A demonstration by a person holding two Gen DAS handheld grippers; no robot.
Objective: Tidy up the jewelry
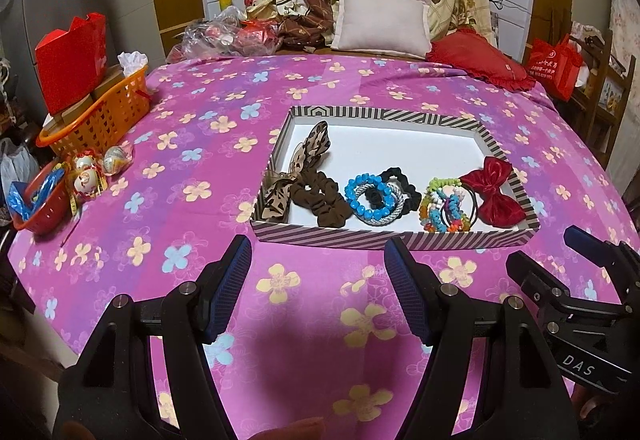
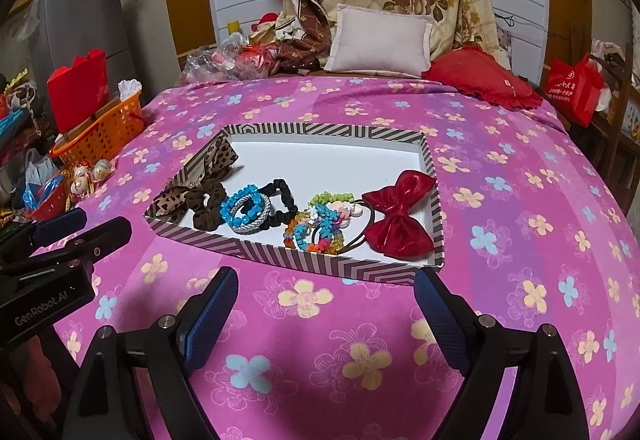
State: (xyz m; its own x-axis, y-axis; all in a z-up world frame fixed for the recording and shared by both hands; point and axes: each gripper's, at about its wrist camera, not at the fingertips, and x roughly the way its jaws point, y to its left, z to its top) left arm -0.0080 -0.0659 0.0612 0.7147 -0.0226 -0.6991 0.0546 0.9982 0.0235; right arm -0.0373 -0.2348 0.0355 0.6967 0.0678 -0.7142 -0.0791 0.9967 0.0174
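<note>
Lying on the flowered bedspread (image 1: 168, 176), one striped tray (image 1: 400, 240) is seen at twelve o'clock from both claws. Inside it are counted one leopard bow (image 1: 308, 156) at nine o'clock, one brown scrunchie (image 1: 320, 200), one blue bead bracelet (image 1: 368, 196) over one silver bangle (image 1: 384, 216), one black scrunchie (image 1: 400, 184), one tangle of coloured bead bands (image 1: 444, 204) whose number cannot be told, and one red bow (image 1: 494, 192) at three o'clock. The left claw (image 1: 318, 272) is held apart and empty above the bedspread; the right claw (image 2: 324, 304) is likewise spread wide, nothing between its fingers. One orange basket (image 1: 100, 116) stands at ten o'clock.
</note>
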